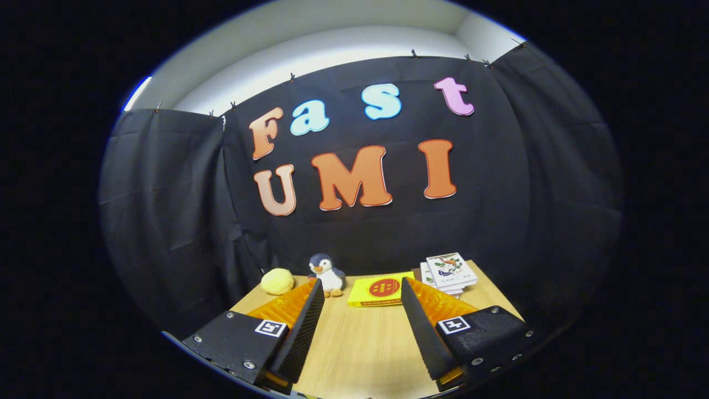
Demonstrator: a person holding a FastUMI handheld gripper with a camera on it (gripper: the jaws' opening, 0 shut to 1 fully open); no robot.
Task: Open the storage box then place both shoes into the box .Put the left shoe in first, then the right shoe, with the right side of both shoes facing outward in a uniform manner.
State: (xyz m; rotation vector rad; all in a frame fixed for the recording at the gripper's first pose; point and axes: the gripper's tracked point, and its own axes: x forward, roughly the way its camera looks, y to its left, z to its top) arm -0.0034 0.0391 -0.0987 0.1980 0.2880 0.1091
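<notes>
My gripper (360,284) is open, its two fingers spread wide over a light wooden table (365,343). Nothing lies between the fingers. The view looks level across the table toward the far edge and the black cloth wall.
Beyond the fingertips, along the far edge, sit a yellow round soft thing (277,281), a small penguin plush toy (328,274), a flat yellow book with a red circle (381,291), and a stack of white booklets (450,274) at the far right. Bare wood stretches between the fingers.
</notes>
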